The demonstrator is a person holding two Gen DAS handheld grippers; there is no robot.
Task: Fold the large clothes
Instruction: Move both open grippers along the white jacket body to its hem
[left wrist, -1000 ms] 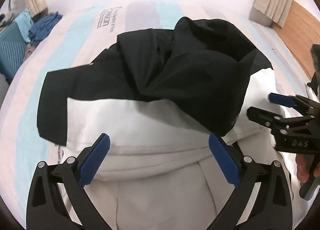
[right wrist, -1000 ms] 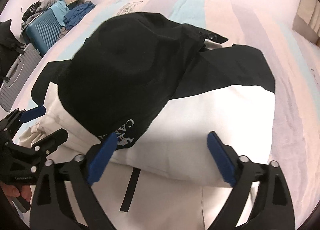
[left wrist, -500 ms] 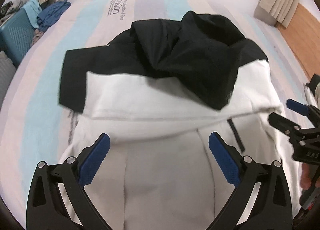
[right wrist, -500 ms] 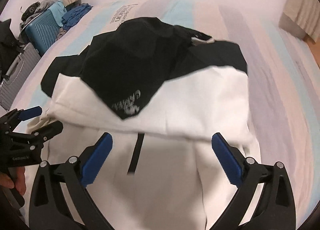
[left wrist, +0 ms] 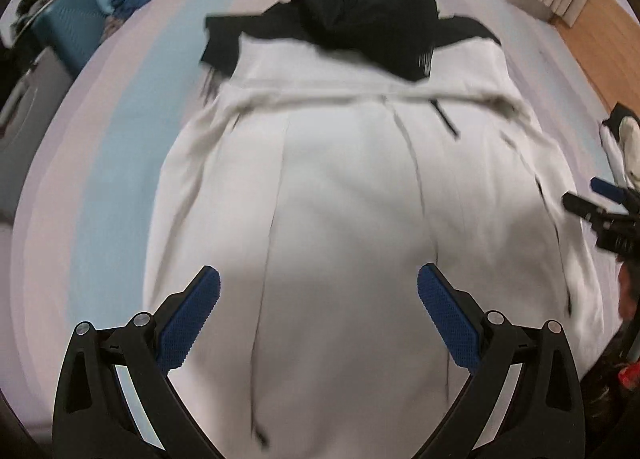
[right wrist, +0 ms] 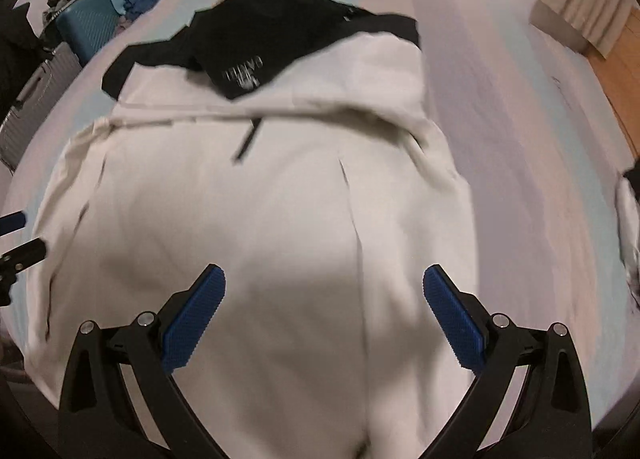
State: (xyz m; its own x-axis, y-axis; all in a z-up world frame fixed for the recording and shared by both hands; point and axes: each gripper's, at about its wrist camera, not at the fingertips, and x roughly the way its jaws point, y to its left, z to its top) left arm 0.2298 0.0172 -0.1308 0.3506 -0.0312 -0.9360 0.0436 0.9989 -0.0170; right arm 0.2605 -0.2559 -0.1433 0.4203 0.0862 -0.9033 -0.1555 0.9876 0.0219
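A large white jacket [left wrist: 344,195] with a black upper part and hood [left wrist: 372,31] lies spread on the bed, its hem toward me. The same white jacket [right wrist: 256,219] fills the right wrist view, with the black hood [right wrist: 260,43] bearing white lettering at the far end. My left gripper [left wrist: 318,291] is open above the hem, nothing between its blue pads. My right gripper [right wrist: 324,291] is open too, over the hem. The right gripper [left wrist: 600,203] also shows at the right edge of the left wrist view, and the left gripper [right wrist: 16,239] peeks in at the left edge of the right wrist view.
The bed has a striped sheet [left wrist: 104,163] in pale blue, pink and white. A teal suitcase [right wrist: 86,29] and a grey suitcase [right wrist: 28,107] stand off the far left with blue clothes piled near. Wooden floor [left wrist: 600,43] and a curtain [right wrist: 588,7] lie to the right.
Both grippers pulled back toward the hem, so the jacket looks farther and longer. The black hood, earlier draped over the white fold close by, now lies at the far end. Both stayed open.
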